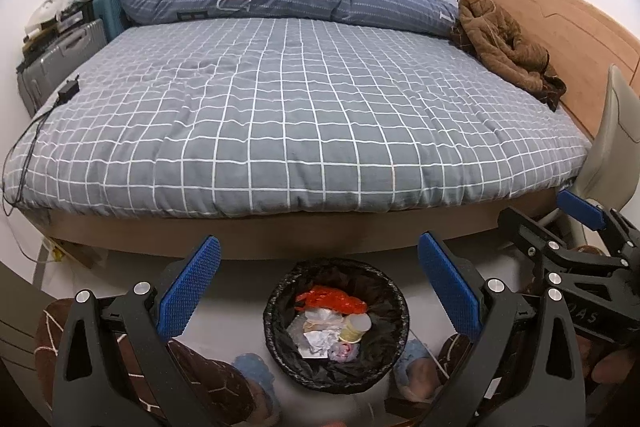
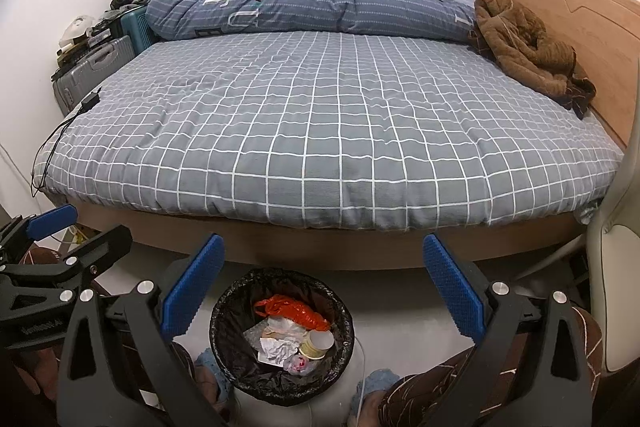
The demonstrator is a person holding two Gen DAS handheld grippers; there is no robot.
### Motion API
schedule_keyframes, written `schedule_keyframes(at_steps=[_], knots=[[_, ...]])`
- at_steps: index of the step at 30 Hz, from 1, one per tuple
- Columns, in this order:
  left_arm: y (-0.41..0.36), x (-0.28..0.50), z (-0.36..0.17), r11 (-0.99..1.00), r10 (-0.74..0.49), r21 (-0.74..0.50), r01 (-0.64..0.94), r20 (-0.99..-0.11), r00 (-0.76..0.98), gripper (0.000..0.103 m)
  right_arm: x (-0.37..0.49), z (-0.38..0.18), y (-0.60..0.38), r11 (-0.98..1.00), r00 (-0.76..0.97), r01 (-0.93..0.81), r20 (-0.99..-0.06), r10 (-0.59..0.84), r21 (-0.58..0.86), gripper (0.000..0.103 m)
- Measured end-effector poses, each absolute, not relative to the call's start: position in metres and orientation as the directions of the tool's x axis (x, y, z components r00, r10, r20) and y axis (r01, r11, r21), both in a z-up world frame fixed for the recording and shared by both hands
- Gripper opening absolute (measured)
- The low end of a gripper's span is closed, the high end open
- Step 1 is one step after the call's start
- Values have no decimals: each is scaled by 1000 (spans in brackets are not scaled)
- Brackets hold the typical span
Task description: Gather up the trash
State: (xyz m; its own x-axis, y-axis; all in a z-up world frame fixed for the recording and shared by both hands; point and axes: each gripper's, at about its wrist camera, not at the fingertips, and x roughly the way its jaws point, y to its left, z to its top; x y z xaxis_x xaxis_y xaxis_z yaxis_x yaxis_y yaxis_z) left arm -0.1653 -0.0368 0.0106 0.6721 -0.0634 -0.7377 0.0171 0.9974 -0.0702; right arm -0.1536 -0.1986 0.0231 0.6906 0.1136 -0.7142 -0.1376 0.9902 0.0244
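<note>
A small round trash bin (image 1: 336,325) lined with a crinkled black bag stands on the pale floor at the foot of the bed (image 1: 304,115), at 6 o'clock in both wrist views. Inside lie a crumpled orange plastic bag (image 1: 332,301), white wadded paper (image 1: 324,341), clear wrappers and a pale yellow tape roll (image 1: 354,331). The left gripper (image 1: 320,291) hangs above the bin with its blue pads spread wide and empty; the right gripper (image 2: 324,287), at 3 o'clock of it, is equally wide, holding nothing.
</note>
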Motion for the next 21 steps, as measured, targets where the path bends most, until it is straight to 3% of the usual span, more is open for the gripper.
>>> schedule_keyframes(at_steps=[21], knots=[[-32,-163,5,998,-24,-56,-27,-749,662,97,-154,17,-198,991,688,-135,-718,111,23,95]])
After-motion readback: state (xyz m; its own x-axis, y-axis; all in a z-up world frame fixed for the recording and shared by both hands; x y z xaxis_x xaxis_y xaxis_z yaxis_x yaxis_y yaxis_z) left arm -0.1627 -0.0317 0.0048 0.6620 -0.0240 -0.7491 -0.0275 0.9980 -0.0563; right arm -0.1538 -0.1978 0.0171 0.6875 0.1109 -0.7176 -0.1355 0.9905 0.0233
